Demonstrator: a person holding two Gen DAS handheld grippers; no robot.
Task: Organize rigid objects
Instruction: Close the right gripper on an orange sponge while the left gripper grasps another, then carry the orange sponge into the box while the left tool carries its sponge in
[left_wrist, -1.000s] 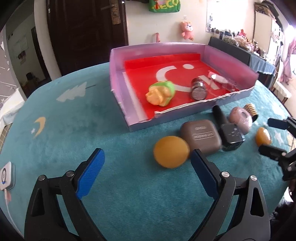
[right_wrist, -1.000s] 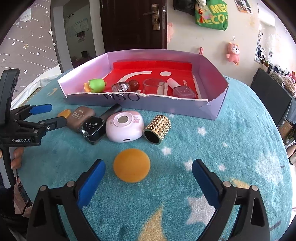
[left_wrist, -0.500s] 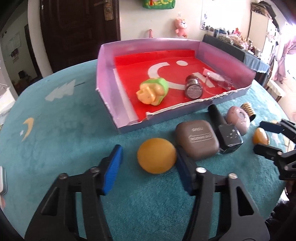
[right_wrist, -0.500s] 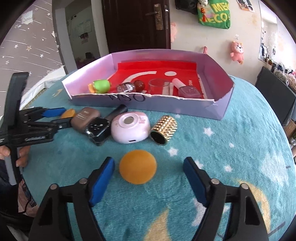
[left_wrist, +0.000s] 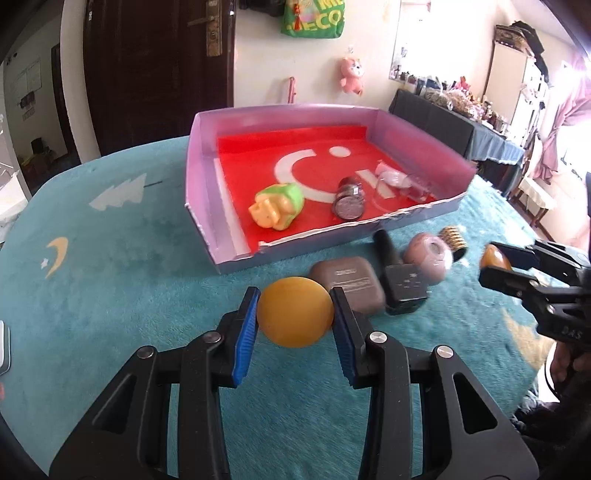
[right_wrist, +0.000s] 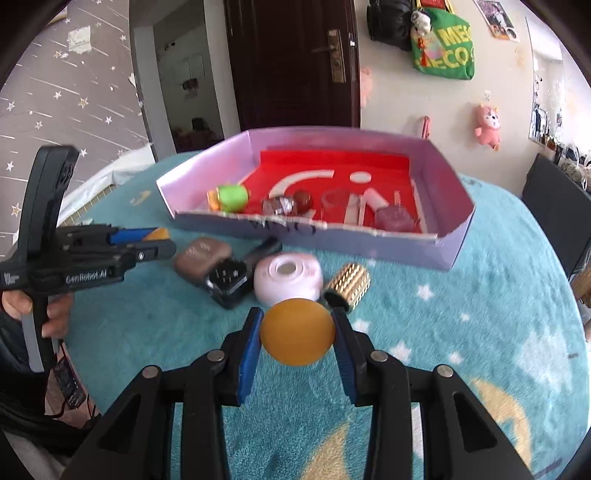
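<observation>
Teal plush cloth with moons and stars covers the round table (right_wrist: 480, 295), in a room with a dark door and toys hung on the wall.

Each hand-held gripper is clamped on an orange ball. The left hand-held gripper (left_wrist: 295, 314) pinches its ball (left_wrist: 295, 312) between blue pads, just in front of the brown case (left_wrist: 349, 282). The right hand-held gripper (right_wrist: 297, 332) pinches the other ball (right_wrist: 297, 332) just in front of the pink round case (right_wrist: 288, 280) and the gold studded cylinder (right_wrist: 349, 282). Farther out, toward the table's far edge, stands the purple box with red floor (right_wrist: 454, 251), already holding a green toy (right_wrist: 231, 197), a jar and glass pieces.

Risk, as I judge it: a smooth ball held only at two points could squirt out on the lift and roll off the table's edge, or a hand-held gripper could knock the nearby cases while rising.

Half a second ago both sets of jaws stood wide of the balls; they have since closed onto them.
</observation>
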